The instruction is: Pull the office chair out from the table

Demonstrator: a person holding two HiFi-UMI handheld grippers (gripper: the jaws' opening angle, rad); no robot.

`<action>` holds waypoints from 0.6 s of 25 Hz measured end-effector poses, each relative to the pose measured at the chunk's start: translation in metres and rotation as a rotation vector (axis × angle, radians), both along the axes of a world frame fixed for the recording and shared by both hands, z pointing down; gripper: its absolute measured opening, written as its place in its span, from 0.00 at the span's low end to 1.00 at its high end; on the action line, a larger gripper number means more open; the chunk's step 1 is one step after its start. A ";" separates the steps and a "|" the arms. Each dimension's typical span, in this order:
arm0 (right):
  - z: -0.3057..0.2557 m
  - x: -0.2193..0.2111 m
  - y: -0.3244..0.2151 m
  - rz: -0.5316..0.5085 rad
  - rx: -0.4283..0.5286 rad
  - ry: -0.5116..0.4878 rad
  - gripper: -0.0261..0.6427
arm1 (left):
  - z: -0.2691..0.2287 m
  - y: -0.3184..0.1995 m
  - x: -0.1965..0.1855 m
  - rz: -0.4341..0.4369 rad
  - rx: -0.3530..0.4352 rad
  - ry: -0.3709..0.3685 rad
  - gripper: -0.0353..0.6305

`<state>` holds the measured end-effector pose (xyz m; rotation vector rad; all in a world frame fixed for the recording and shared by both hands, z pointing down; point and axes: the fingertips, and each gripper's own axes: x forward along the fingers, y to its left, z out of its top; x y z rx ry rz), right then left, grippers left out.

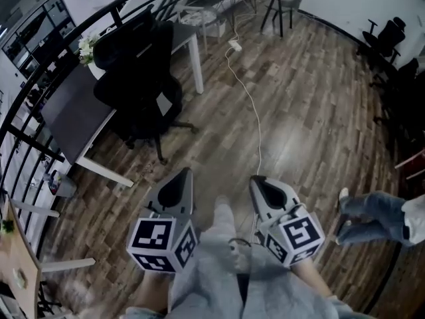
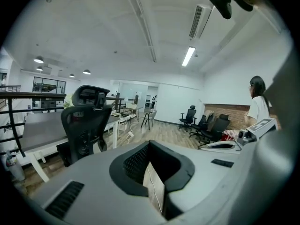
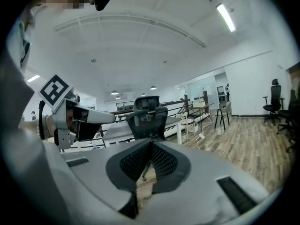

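Observation:
A black mesh office chair point(image 1: 136, 78) with a headrest stands pushed against the long side of a grey table point(image 1: 73, 115) with white legs, at the upper left of the head view. It also shows in the left gripper view, chair point(image 2: 84, 125), and straight ahead in the right gripper view, chair point(image 3: 147, 121). My left gripper point(image 1: 186, 171) and right gripper point(image 1: 253, 180) are both shut and hold nothing. They point toward the chair from some way off, well short of its star base.
A white cable point(image 1: 249, 98) runs across the wood floor from a power strip point(image 1: 234, 45). A stool point(image 1: 279, 8) and a small table stand at the back, black chairs point(image 1: 385, 38) at the right. A person's legs point(image 1: 372, 211) are at my right. A railing point(image 1: 40, 32) lines the left.

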<state>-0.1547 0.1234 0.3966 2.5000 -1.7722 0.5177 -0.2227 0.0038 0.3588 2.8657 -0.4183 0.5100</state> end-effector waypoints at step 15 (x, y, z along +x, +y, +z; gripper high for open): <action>-0.001 0.172 -0.062 0.135 -0.008 -0.011 0.05 | 0.005 -0.079 0.177 0.105 -0.032 0.004 0.07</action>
